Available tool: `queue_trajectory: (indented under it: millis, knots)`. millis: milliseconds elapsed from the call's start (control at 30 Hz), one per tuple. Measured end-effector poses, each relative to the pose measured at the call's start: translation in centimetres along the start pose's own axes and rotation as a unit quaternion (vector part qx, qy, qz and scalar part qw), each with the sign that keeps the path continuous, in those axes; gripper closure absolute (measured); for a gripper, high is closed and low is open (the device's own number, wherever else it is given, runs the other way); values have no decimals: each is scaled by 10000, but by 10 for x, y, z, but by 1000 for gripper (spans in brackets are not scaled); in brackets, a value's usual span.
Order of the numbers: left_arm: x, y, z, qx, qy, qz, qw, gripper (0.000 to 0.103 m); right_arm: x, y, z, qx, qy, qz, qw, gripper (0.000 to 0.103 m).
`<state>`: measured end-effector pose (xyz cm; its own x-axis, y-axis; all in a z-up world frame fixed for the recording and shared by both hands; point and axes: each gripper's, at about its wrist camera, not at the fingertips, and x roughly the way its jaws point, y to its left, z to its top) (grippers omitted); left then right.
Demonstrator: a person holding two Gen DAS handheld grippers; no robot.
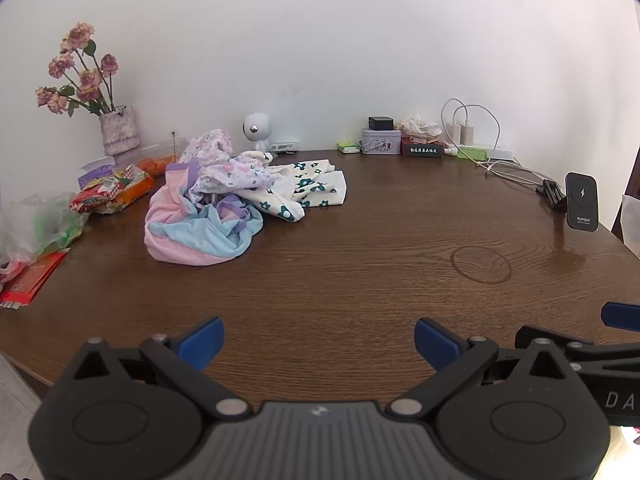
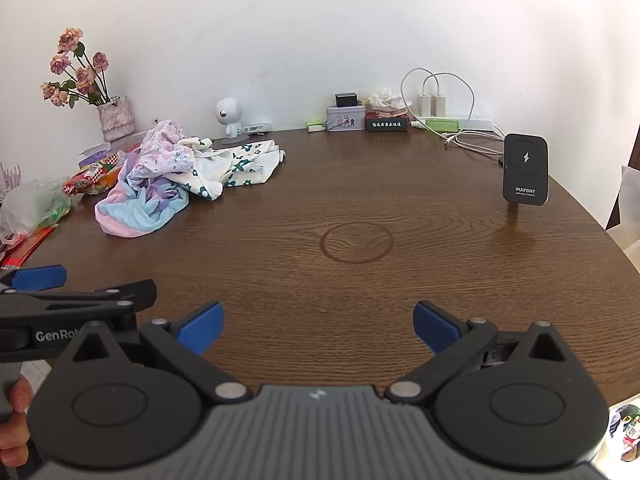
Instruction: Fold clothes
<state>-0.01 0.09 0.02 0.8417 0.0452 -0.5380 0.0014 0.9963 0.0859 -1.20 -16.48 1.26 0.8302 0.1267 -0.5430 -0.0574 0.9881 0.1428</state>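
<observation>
A heap of crumpled clothes (image 1: 224, 200) lies on the far left of the brown wooden table (image 1: 360, 280): a pink and blue garment (image 1: 188, 236) in front, a lilac floral one (image 1: 224, 164) on top, a cream one with dark green flowers (image 1: 308, 188) to the right. The heap also shows in the right wrist view (image 2: 176, 176). My left gripper (image 1: 318, 340) is open and empty near the table's front edge, well short of the heap. My right gripper (image 2: 318, 324) is open and empty beside it, to the right.
A vase of dried roses (image 1: 118, 128), snack packets (image 1: 112, 190) and a plastic bag (image 1: 36, 224) stand at the left. A white figurine (image 1: 258, 130), tins and boxes (image 1: 380, 140), chargers with cables (image 1: 480, 140) line the wall. A black wireless charger stand (image 2: 525, 169) stands at the right.
</observation>
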Motion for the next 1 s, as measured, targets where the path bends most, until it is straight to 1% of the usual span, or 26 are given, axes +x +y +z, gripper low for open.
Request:
queue_trajectory:
  millis: [167,267,400,700,1000]
  knots:
    - [-1,5,0,6,-58,1,10000,2,-4,2,1,7,5,4,10000,0]
    - [-2,1,-1,2,-48,4,10000,2,-3,0,3,8,18,8,10000,0]
    - [4,1,0,-12,6,-34,10000,5,-1,2,1,-40,20,-1,10000,0]
    - [2,4,6,-95,14,-141,9999,9,-2,3,3,-52,20,-6,10000,0]
    - [1,5,5,-147,-24,-161,9998,8,-3,3,2,-38,13,-4,10000,0]
